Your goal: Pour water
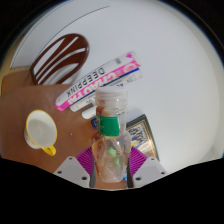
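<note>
- The gripper [110, 172] has its 2 fingers closed against the sides of a small clear plastic bottle [109, 150]; the pink pads [83, 163] press on it from left and right, so the bottle is grasped.
- The bottle stands upright between the fingers, its body filling the gap; the part below the fingertips is cut off and cannot be seen.
- A green band [108, 126] circles the bottle neck, just above the fingertips.
- The bottle mouth [108, 98] sits above the band; whether a cap is on it is hard to make out.
- Any water level inside the bottle cannot be determined.
- Just beyond the bottle, to its right, lies a dark rectangular item with printing [140, 128]; its text is not legible.
- To the left of the bottle, near the left finger, stands a white and yellow cup [41, 131].
- Behind the bottle mouth lies a flat white package marked "DEEBIZIK" [98, 81], tilted diagonally.
- Further out is a brown oval object with white stripes [58, 58].
- All items rest on a brown table [20, 105].
</note>
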The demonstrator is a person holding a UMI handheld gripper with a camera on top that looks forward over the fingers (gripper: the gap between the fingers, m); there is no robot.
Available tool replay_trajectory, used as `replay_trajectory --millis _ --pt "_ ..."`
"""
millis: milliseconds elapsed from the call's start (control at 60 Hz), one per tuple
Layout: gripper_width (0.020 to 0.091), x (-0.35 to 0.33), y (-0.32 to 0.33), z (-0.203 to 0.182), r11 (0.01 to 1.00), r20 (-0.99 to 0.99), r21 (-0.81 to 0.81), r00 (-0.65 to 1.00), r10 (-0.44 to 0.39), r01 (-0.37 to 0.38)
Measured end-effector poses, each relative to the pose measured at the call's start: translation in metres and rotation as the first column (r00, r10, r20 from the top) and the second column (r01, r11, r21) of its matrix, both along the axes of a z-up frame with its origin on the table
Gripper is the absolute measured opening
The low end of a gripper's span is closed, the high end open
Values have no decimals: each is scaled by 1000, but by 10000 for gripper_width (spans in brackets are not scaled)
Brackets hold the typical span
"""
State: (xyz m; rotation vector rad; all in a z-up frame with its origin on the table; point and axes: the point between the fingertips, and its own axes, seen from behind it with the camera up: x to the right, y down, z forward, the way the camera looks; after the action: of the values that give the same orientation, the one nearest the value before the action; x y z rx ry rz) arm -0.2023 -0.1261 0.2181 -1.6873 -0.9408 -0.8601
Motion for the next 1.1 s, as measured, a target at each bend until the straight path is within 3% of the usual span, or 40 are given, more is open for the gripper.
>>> replay_trajectory --millis 150,317,733,850,1033,1100 --pt "424 15 -2 -4 999 -395 -29 918 -46 37" --pt "427 41 2 -45 992 -679 -108 724 -122 65" --pt "431 87 11 -155 972 -829 -215 509 -231 91" --pt "437 90 11 -155 979 -854 -184 478 -204 90" --pt "568 92 9 -157 974 -854 -197 470 -225 108" --pt "782 92 4 -159 966 -840 -229 478 -257 117"
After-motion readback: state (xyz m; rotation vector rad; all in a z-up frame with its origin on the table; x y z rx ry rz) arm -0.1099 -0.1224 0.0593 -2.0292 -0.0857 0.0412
